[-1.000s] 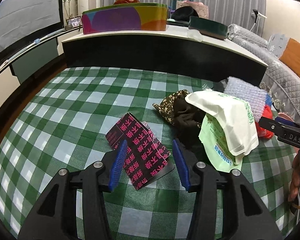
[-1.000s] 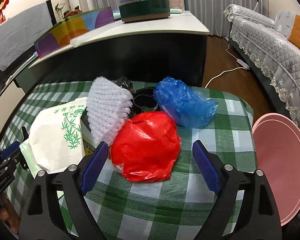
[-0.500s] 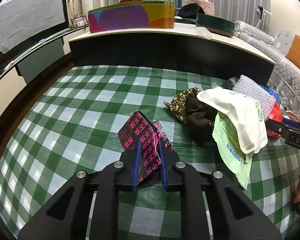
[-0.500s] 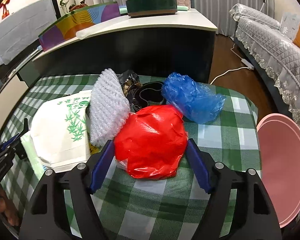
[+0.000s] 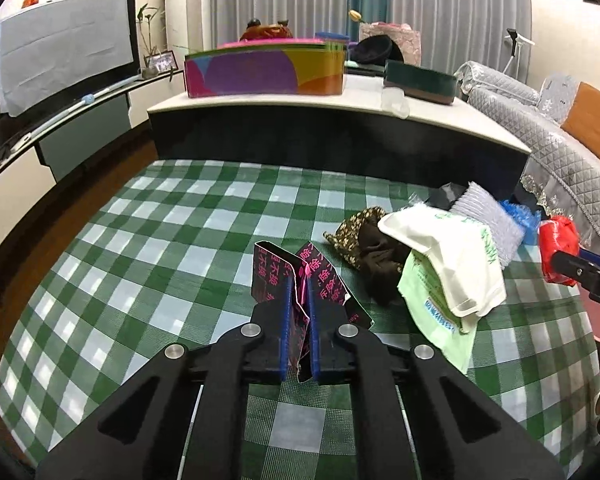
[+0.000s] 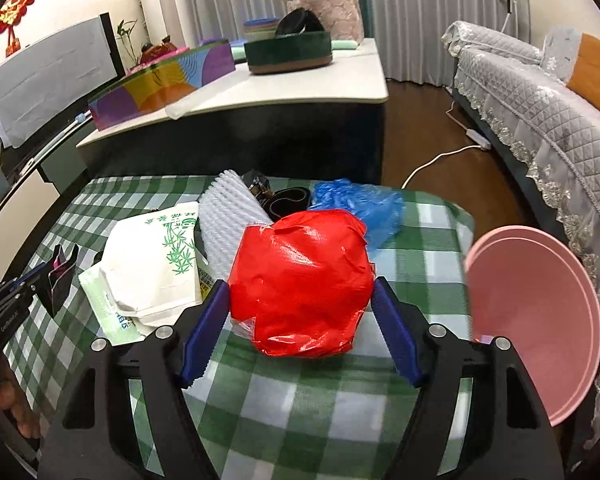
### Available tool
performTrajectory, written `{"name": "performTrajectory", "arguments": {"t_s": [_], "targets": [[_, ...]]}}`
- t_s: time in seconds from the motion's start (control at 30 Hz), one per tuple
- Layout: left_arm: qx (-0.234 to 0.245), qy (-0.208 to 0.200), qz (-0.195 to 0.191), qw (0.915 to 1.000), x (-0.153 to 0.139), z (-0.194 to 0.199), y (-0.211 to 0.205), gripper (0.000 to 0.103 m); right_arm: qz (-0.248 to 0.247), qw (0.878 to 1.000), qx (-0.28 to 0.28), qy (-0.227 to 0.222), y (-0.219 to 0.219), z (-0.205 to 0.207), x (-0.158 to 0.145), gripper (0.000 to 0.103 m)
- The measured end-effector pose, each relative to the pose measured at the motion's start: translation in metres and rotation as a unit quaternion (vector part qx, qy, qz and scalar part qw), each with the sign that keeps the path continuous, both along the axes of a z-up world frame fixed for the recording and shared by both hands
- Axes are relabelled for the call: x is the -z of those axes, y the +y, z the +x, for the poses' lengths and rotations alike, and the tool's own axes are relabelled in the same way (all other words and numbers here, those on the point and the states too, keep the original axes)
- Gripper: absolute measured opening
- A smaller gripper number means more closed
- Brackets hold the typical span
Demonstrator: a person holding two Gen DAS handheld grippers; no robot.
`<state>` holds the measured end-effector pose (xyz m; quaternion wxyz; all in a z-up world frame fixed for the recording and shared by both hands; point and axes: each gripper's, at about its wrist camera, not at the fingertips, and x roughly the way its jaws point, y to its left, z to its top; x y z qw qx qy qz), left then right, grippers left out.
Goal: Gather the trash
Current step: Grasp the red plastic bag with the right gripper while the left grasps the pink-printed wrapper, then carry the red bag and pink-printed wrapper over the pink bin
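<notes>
My left gripper is shut on a black wrapper with pink characters and holds it lifted above the green checked tablecloth. My right gripper is shut on a crumpled red plastic bag, raised off the cloth; the bag also shows in the left wrist view. The wrapper and left gripper show at the left in the right wrist view. A pink bin stands just right of the table.
On the table lie a white bag with bamboo print, a pale green packet, bubble wrap, a blue plastic bag, and dark brown cloth. A black counter stands behind; a sofa is at right.
My left gripper closed on the black wrapper and lifted it. My right gripper closed around the red bag and raised it off the cloth.
</notes>
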<state>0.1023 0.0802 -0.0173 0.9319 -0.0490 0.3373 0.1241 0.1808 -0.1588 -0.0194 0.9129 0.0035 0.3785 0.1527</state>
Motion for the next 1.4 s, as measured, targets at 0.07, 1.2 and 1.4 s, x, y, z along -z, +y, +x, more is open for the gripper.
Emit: {"name": "performTrajectory", "arguments": {"t_s": [0.07,1.2,1.4], "targets": [[0.002,-0.008,-0.002,1.0,-0.006,-0.004,0.0,0.007,0.0,1.0,0.004,-0.006,-0.005,-0.007,-0.006,0.072],[0.107,-0.089,-0.021,0.99,-0.066,-0.047,-0.055,0.007,0.041,0.991,0.076,-0.106,-0.102,-0.098,-0.107,0.072],[0.134,-0.097,-0.015,0.9861,-0.072,-0.047,-0.074,0.007,0.036,0.99,0.078,-0.113,-0.118,-0.099,-0.117,0.072]]}}
